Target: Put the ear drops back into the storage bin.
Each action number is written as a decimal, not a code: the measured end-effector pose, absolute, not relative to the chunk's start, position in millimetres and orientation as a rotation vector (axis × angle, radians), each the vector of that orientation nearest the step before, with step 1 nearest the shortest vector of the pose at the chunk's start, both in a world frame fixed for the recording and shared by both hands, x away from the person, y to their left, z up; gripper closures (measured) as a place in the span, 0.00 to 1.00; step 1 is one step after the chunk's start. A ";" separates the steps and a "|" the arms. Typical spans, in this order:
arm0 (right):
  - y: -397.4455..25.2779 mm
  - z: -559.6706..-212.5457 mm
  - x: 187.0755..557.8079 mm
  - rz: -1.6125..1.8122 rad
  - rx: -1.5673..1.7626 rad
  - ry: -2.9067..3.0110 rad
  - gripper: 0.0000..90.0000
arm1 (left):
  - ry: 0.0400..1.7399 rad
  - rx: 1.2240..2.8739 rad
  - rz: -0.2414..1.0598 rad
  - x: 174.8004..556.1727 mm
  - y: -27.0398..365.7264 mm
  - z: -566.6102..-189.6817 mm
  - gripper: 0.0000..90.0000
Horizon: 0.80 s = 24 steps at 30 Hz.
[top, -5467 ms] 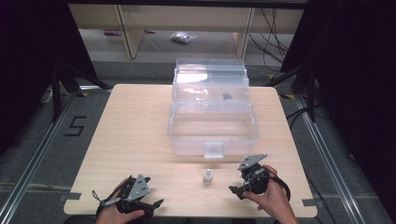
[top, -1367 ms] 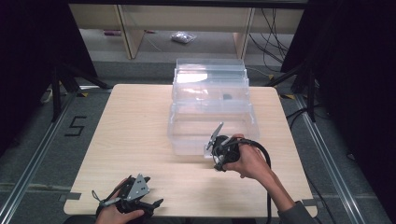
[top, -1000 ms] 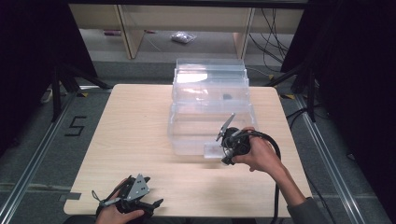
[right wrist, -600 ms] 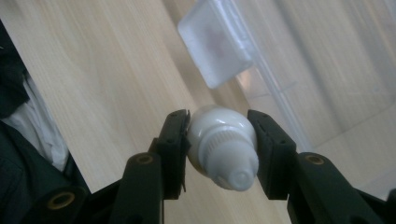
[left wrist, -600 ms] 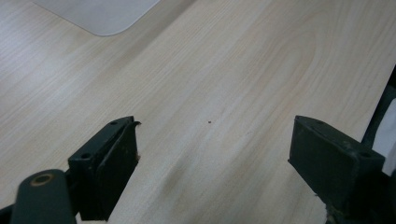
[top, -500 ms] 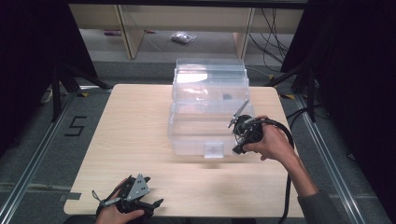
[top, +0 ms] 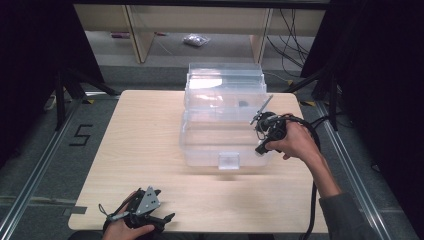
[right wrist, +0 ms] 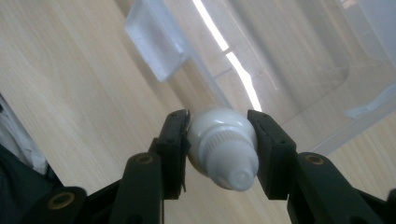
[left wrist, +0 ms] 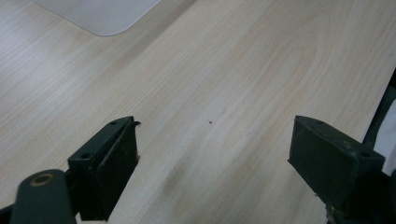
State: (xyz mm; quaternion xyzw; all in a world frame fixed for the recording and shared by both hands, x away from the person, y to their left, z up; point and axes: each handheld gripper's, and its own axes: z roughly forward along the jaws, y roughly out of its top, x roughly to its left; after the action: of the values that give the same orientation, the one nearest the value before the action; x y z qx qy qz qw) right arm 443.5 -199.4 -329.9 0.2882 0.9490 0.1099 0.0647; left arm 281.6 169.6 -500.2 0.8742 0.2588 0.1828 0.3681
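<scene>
Clear box [top: 224, 131] at table's [top: 140, 145] far middle, latch [top: 229, 161] facing person.

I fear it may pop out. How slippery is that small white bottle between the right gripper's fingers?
The small white bottle looks smooth and rounded, so probably slippery. The fingers pinch near its ribbed cap, which may help. It seems light.

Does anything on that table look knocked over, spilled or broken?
Nothing stands out. The clear plastic box sits upright and open on the table, the right tool grips a small white bottle cleanly, and the left tool is open above bare wood.
</scene>
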 end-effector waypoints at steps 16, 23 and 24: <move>-211.4 -335.1 476.4 0.297 0.975 2.827 0.67 | 0.668 2.242 0.459 282.0 169.5 -500.7 0.17; -209.5 -340.6 486.2 0.279 0.980 2.834 0.67 | 0.665 2.244 0.467 281.8 169.9 -500.9 0.17; -208.7 -342.1 487.6 0.271 0.984 2.834 0.67 | 0.669 2.240 0.462 281.1 169.7 -500.7 0.17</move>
State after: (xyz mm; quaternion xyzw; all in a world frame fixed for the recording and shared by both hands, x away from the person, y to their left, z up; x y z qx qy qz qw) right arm 487.6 -208.7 -342.1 0.3262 0.9388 0.0898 0.0647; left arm 281.1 169.7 -500.7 0.8733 0.2607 0.1800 0.3702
